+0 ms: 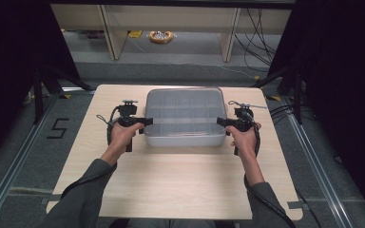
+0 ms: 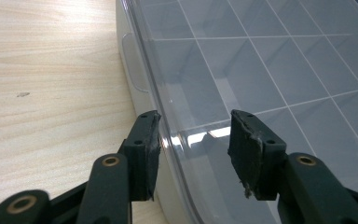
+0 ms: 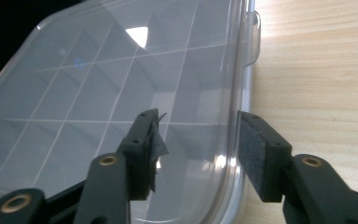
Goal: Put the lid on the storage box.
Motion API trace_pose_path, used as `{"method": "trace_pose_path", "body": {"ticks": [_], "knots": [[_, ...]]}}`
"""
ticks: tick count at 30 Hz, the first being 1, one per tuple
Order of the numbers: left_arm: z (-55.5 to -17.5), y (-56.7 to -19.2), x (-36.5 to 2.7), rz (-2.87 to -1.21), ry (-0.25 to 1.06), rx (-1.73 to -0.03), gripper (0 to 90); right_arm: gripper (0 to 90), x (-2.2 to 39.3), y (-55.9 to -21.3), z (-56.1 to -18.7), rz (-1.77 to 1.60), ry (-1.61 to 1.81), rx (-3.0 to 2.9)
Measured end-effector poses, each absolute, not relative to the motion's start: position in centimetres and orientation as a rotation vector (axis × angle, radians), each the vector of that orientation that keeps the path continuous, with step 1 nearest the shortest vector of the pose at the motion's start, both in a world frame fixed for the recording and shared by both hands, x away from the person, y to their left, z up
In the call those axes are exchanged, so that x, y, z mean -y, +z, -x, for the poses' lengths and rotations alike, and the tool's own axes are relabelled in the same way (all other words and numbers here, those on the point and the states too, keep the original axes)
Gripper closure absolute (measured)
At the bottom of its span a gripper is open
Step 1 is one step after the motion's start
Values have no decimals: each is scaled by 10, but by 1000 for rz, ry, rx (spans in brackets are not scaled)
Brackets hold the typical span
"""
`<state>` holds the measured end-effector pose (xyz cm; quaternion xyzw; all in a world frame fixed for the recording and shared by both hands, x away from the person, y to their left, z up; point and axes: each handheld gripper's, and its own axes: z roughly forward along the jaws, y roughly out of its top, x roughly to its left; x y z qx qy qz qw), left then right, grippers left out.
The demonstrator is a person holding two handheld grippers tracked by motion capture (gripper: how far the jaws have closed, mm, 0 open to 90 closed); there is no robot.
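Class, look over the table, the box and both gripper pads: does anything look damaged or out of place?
Yes: the pads look worn. The right hand-held gripper has a torn flap hanging off one pad, and the left hand-held gripper has a frayed pad. The compartment box sits square, lid on.

Light wooden table (image 1: 171, 190), clear lidded compartment box (image 1: 185, 116) resting on it

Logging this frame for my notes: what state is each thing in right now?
Divided box: flat on the table, compartments look empty.
Clear lid: on the box, closed.
Left gripper: open, fingers astride the lid's left edge.
Right gripper: open, fingers astride the lid's right edge.
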<state>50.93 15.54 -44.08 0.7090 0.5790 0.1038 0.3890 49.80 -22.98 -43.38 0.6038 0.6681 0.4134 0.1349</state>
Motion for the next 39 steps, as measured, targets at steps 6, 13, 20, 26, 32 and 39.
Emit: {"method": "trace_pose_path", "body": {"ticks": [6,13,20,26,32,39], "knots": [[-510,-439,-154,-1794,254,-1476,509,465,229,-433,-500,-1724,1154,-1972],[-511,-441,-155,-1818,275,-1464,533,440,226,-432,-499,-1737,1167,-1942],[-511,-441,-156,-1807,269,-1469,551,476,238,-431,-496,-1750,1170,-1919],[-511,-442,-158,-1774,261,-1476,539,476,244,-433,-494,-1770,1204,-1907],[-506,-433,-162,-1760,269,-1455,538,480,249,-428,-485,-1759,1225,-1911],[-502,-431,-168,-1752,267,-1451,537,481,250,-425,-476,-1752,1262,-1924]]}}
